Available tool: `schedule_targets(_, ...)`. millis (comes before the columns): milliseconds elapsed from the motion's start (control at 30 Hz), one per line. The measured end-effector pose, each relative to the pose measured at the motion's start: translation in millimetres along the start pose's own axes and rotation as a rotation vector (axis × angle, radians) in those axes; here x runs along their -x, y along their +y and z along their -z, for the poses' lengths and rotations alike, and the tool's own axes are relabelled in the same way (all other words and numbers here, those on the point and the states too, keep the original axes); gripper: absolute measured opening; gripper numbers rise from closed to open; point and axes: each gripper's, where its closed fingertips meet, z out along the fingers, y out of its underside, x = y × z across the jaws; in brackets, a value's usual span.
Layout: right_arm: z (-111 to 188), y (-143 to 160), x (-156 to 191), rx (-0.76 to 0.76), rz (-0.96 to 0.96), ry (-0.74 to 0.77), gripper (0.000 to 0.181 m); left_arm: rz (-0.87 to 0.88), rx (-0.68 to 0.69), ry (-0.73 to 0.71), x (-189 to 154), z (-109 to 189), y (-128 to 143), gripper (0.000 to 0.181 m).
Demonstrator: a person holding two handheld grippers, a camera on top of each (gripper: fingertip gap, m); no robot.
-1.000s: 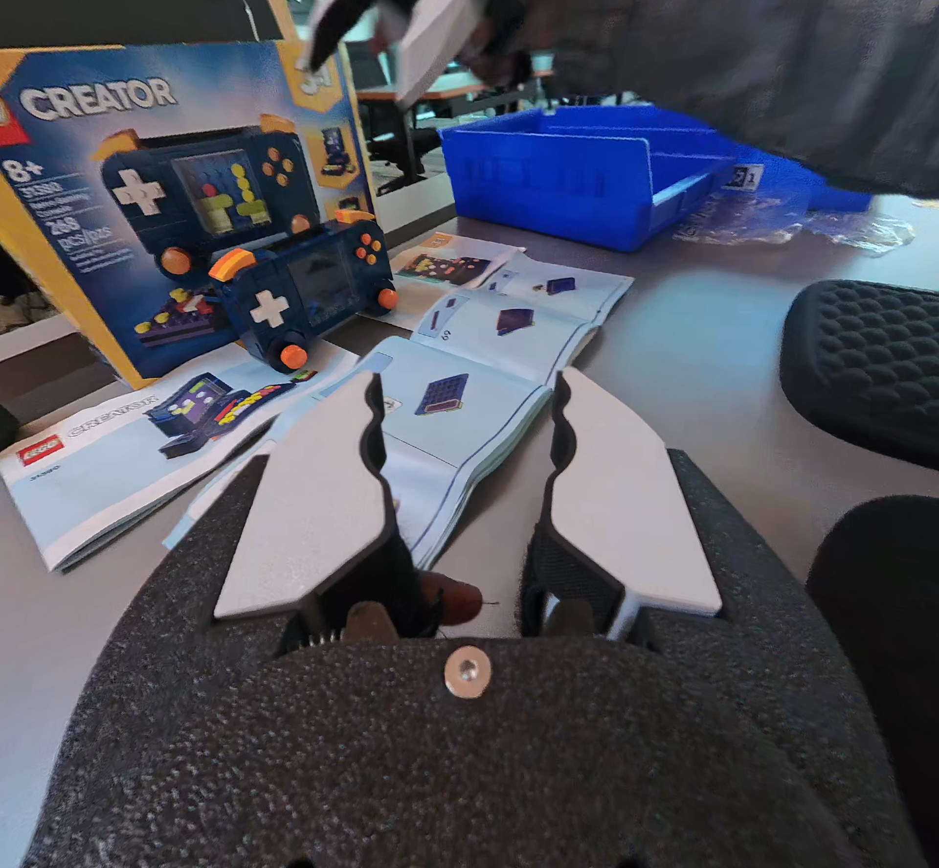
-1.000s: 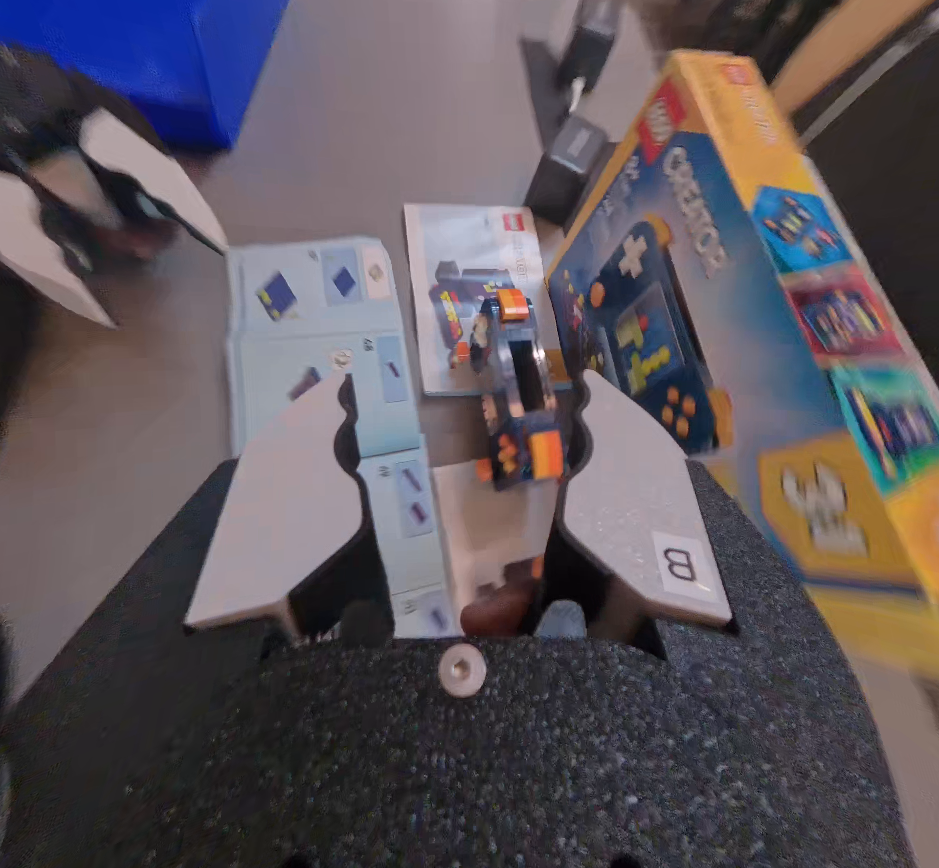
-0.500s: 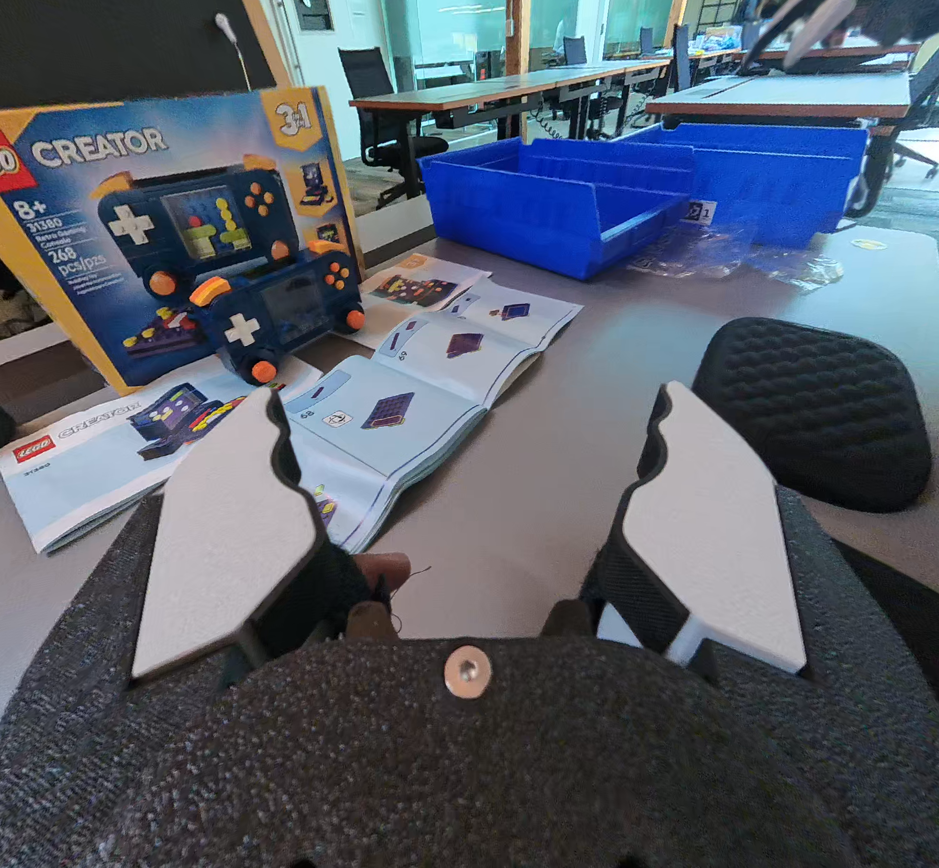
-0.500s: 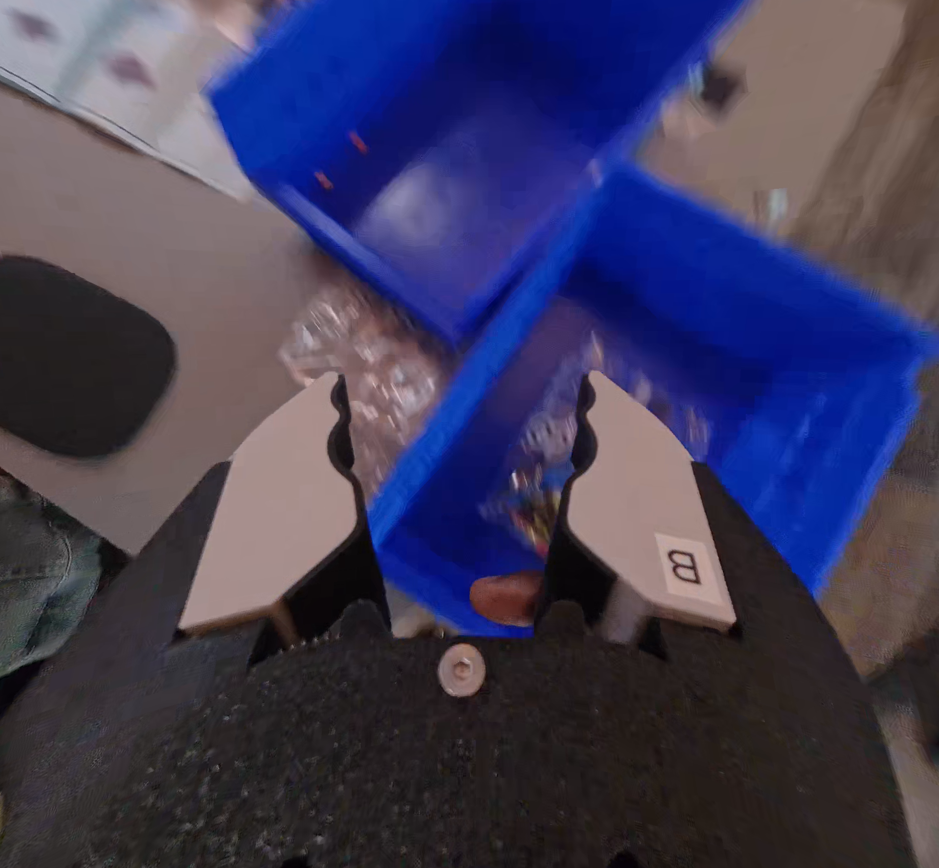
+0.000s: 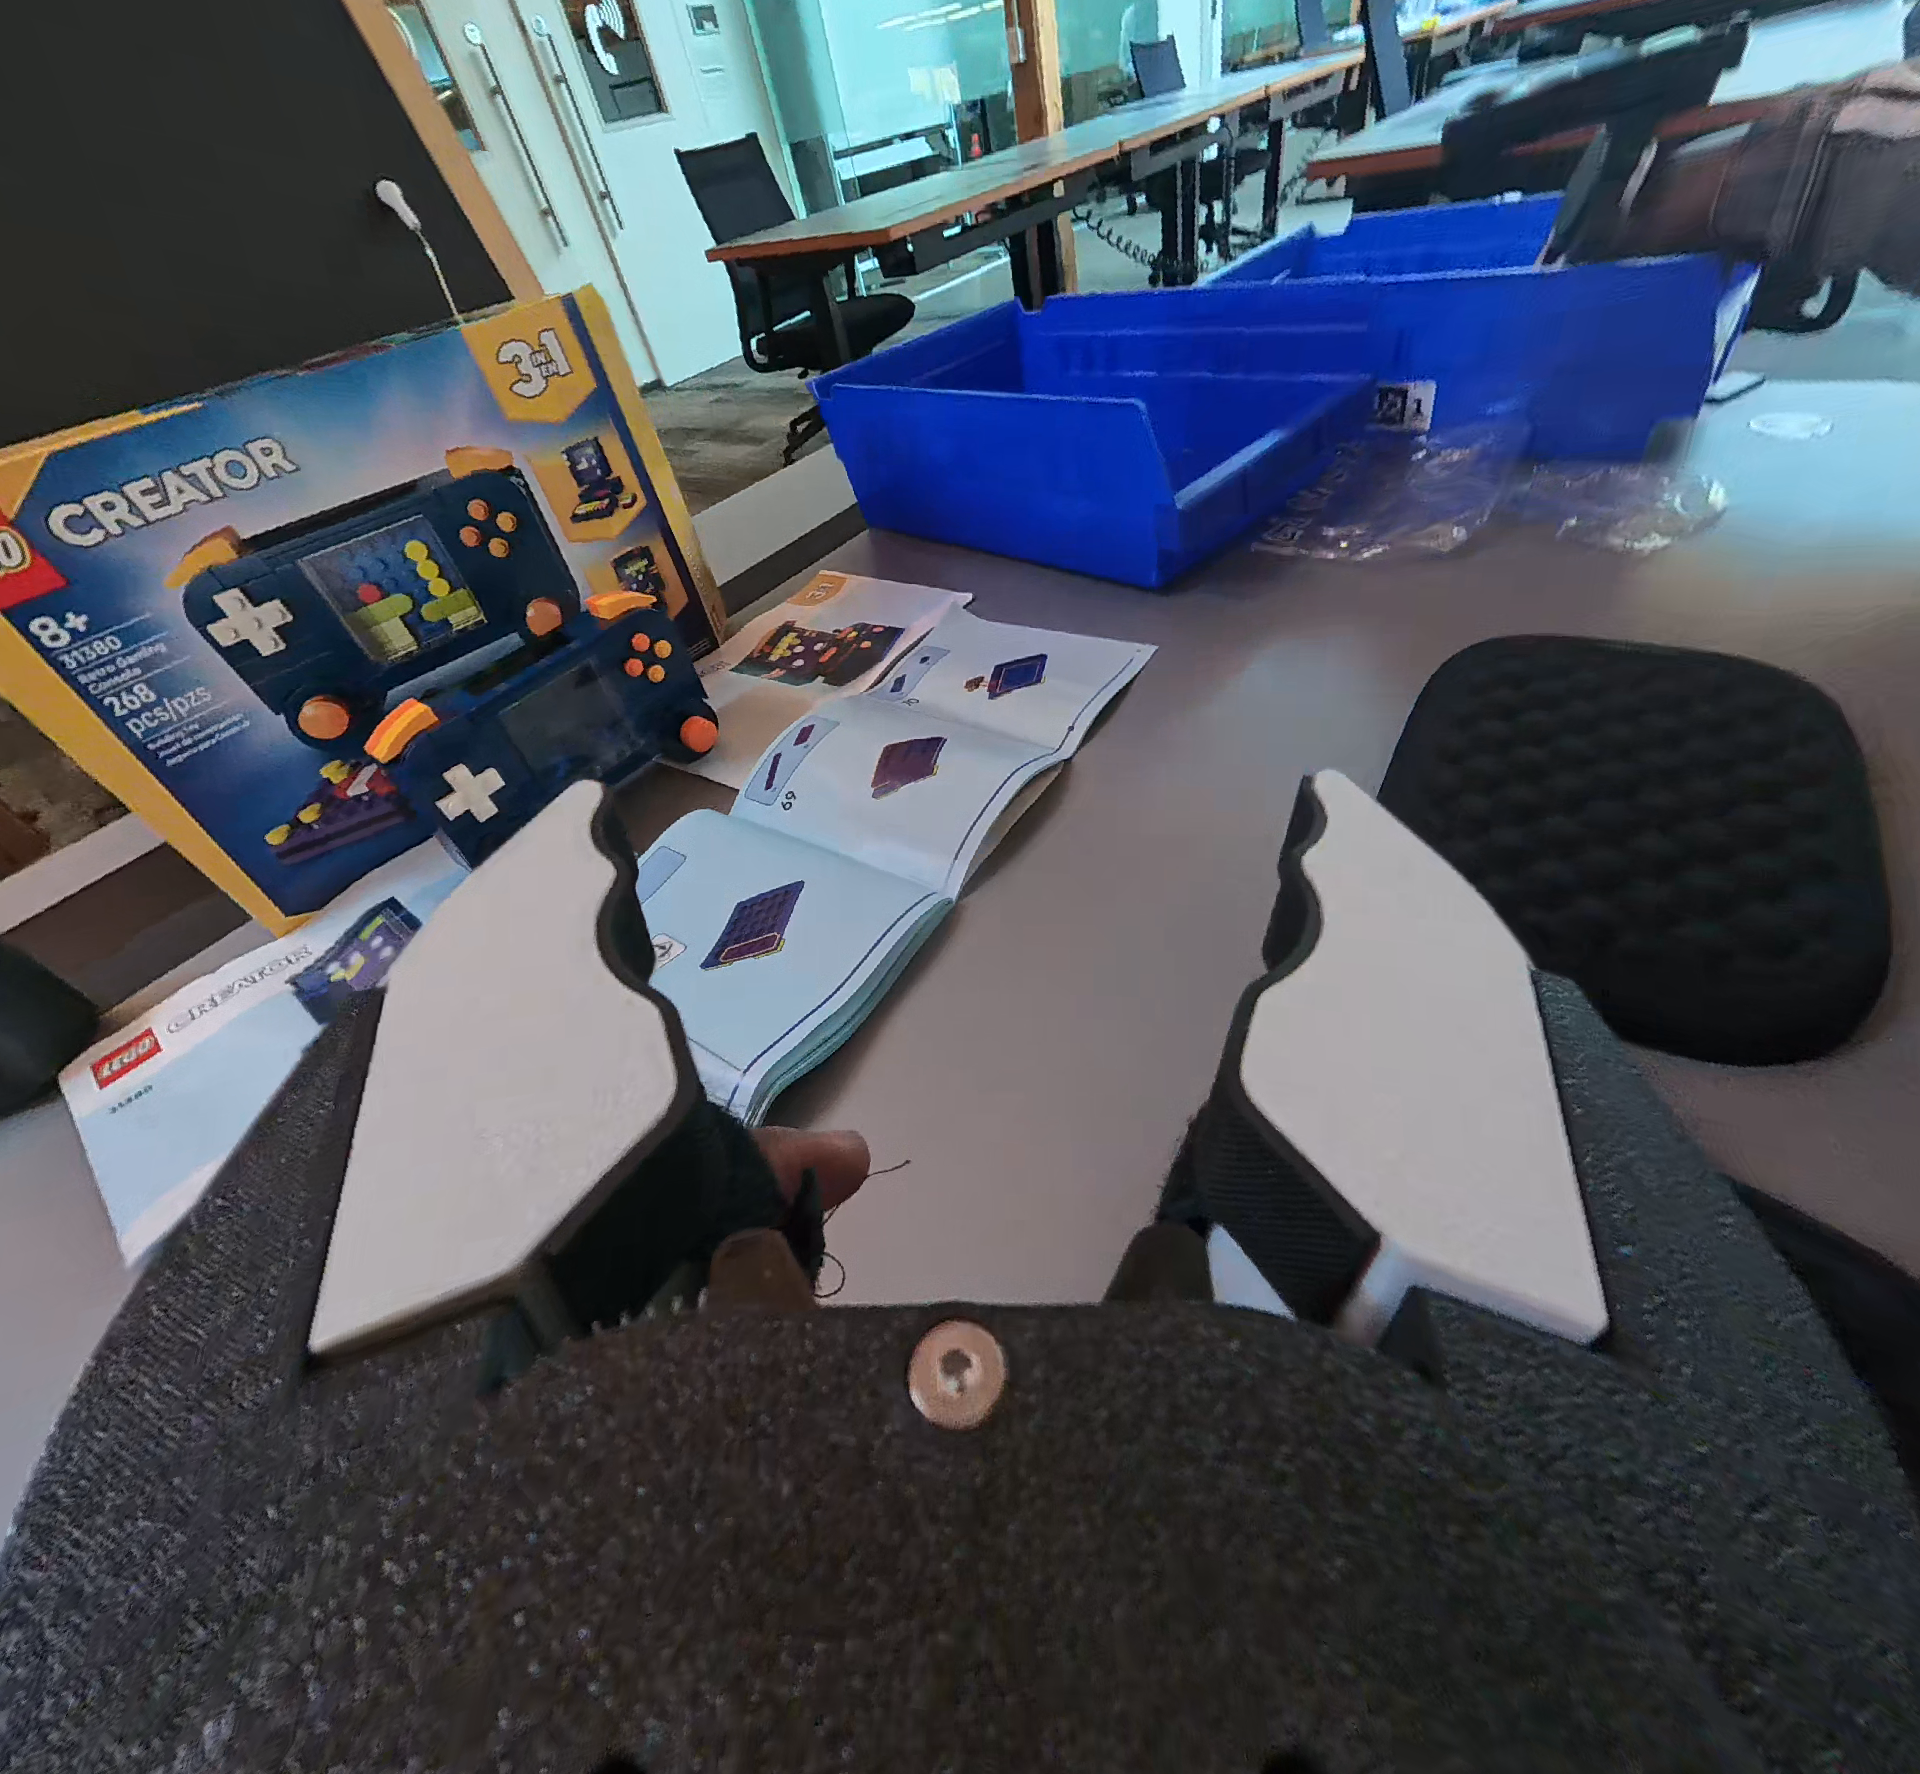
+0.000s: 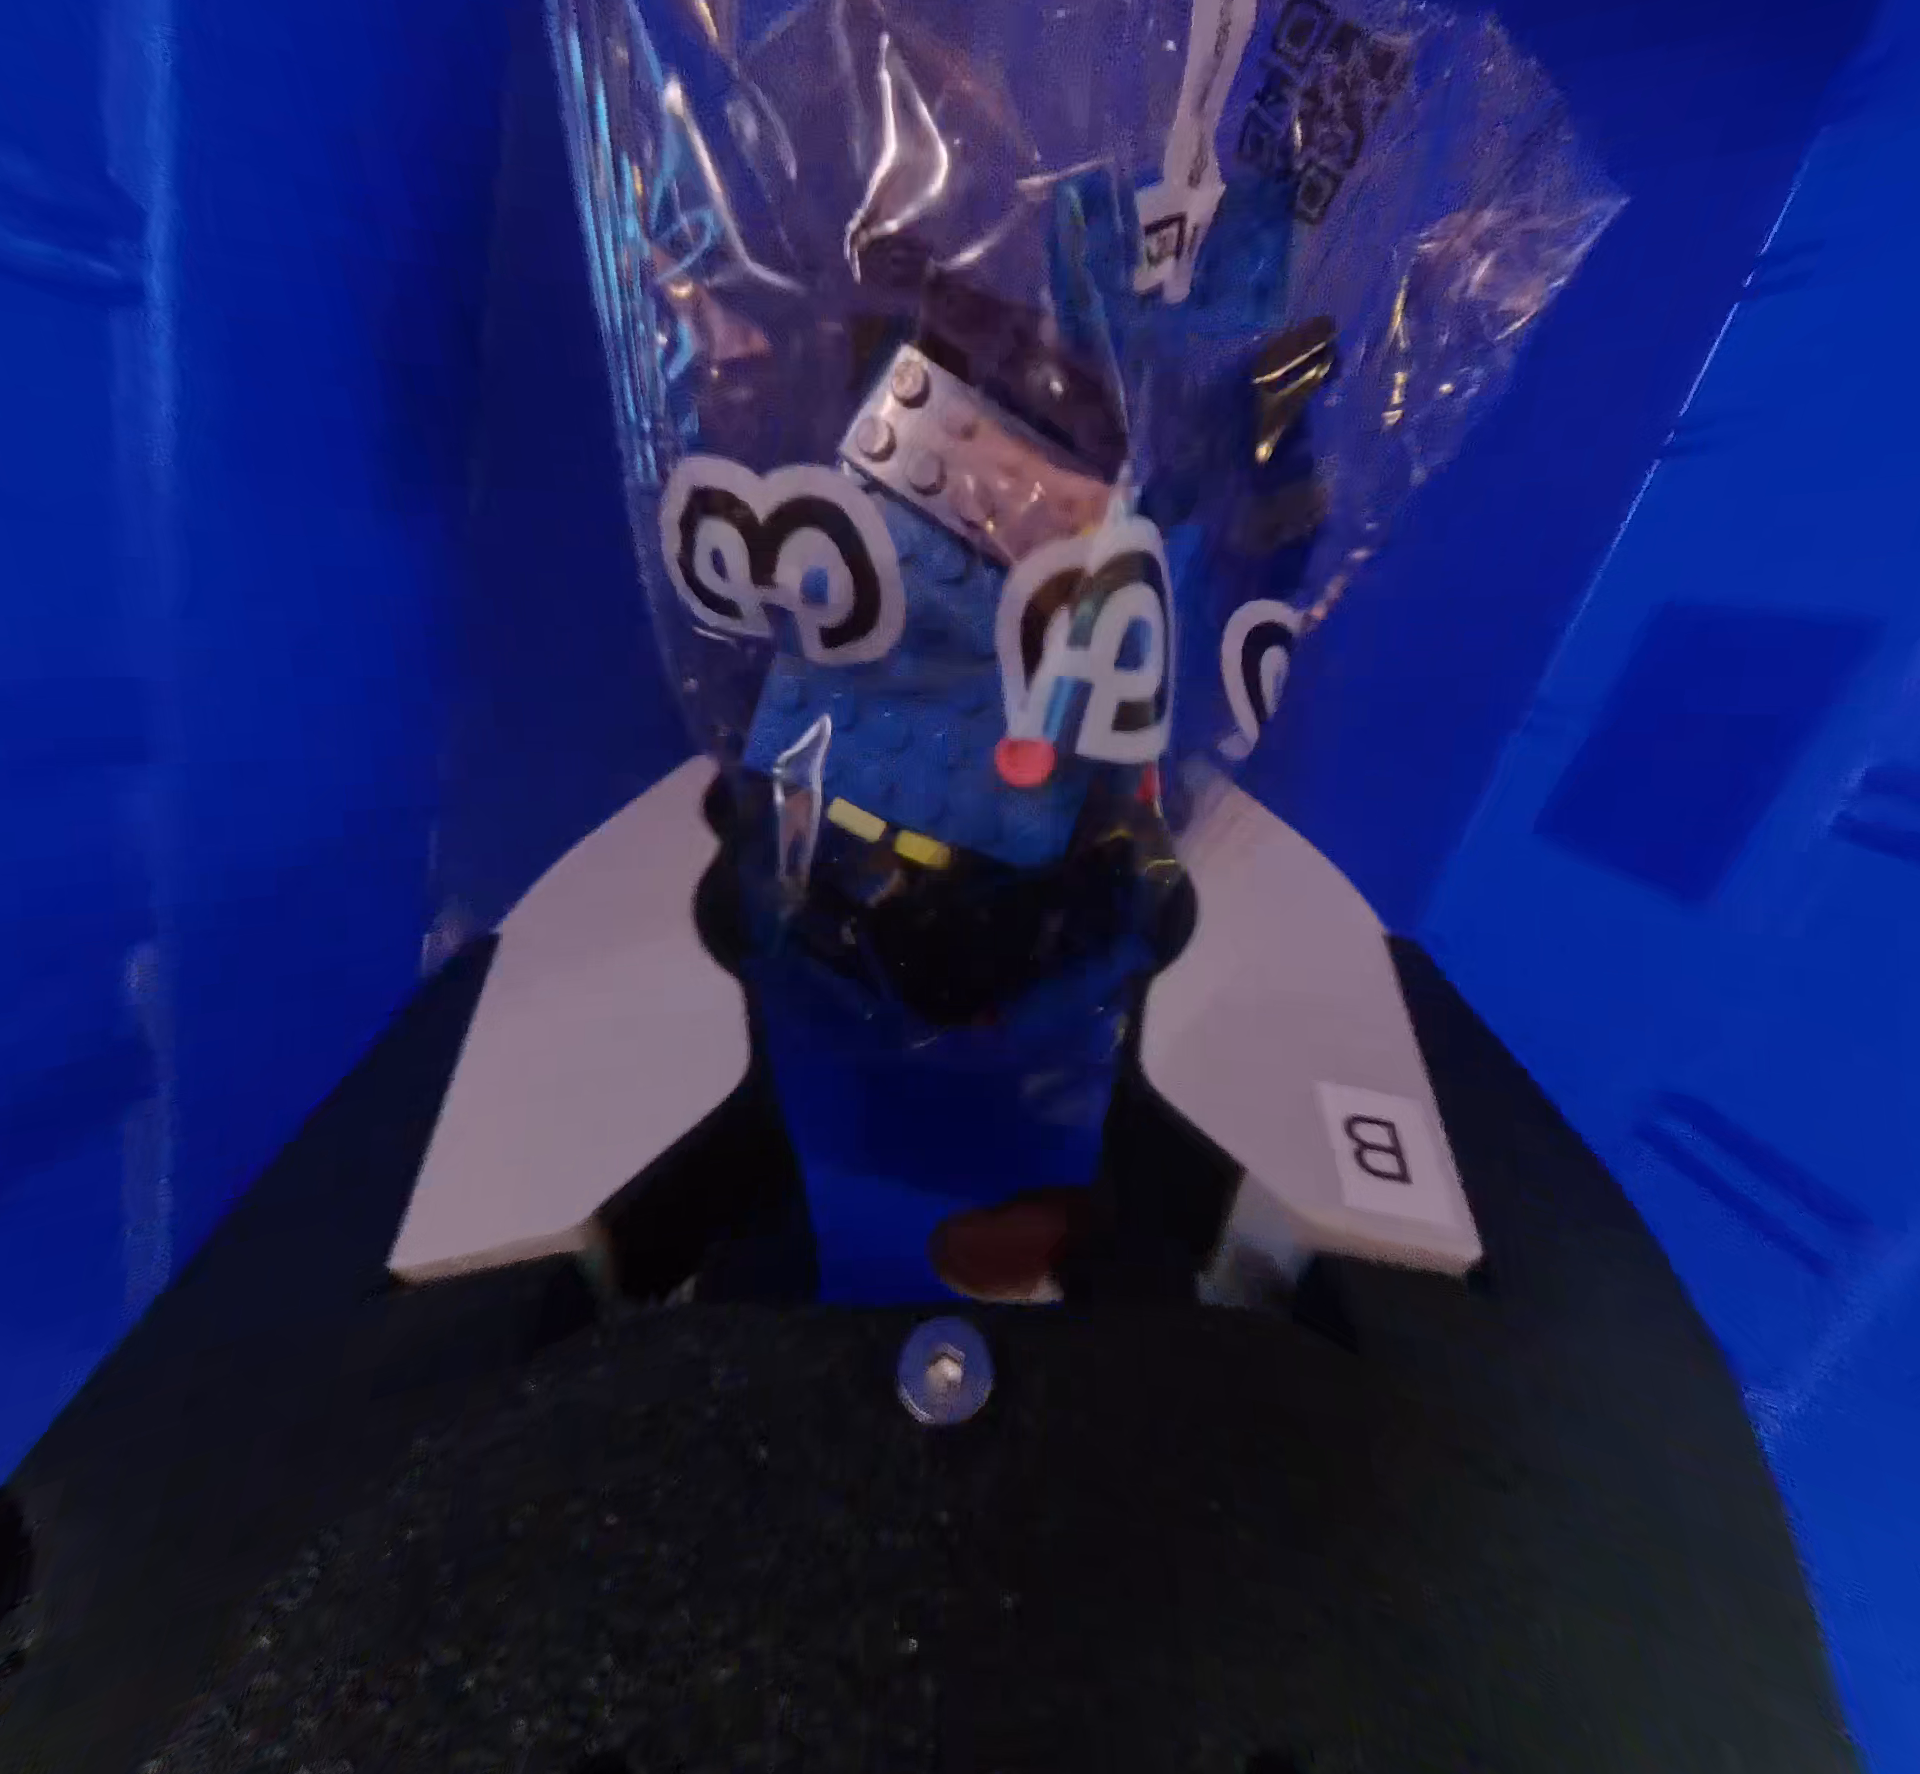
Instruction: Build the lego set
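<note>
My right gripper [image 6: 951, 799] is open, down inside a blue bin [image 6: 260, 581]. A clear plastic bag of Lego pieces [image 6: 935, 477] lies in front of it, and the bag's near end sits between the fingers. Whether the pads touch the bag I cannot tell. My left gripper [image 5: 956, 789] is open wide and empty, low over the grey table [image 5: 1195, 737]. Ahead of it lies an open instruction booklet [image 5: 883, 789]. A dark blue console model [image 5: 561, 737] with orange buttons stands to the left in front of the Lego box [image 5: 312, 529].
Two blue bins [image 5: 1091, 436] stand at the back of the table, with empty clear bags [image 5: 1455, 498] in front of them. A black padded rest [image 5: 1642, 841] lies at the right. A second booklet [image 5: 208, 1070] lies at the left. The other arm [image 5: 1714, 135] reaches into the far bin. Some 60 cm of space lies between my two pairs of fingers. Between my left fingertips and the dark blue console model [image 5: 561, 737] there is roughly 25 cm.
My right gripper swung from above the booklets over to the blue bins and dropped into one, onto the bag. My left gripper opened wider and stayed in place.
</note>
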Motion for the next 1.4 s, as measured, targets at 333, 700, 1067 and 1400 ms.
schedule_targets(333, 59.6, -11.0, 1.3, -0.307, -0.049, 0.037, 0.089, -0.059, -0.005, 0.045, -17.2, -6.9, -10.0, 0.105)
schedule_targets(700, 67.7, 30.6, 116.6, -0.398, 0.095, -0.164, 0.090, -0.143, -0.008, 0.286, -61.4, -50.5, -26.0, 0.071)
schedule_targets(1067, 82.8, 14.2, 196.6, -0.500, 0.248, -0.039, 0.033, -0.760, 0.290, 0.511, -161.1, -285.3, -34.5, 0.067)
schedule_targets(1400, 31.6, 37.5, 199.9, -0.316, 0.105, -0.081, 0.038, -0.934, 1.114, 0.623, -147.0, -345.0, 56.3, 0.032)
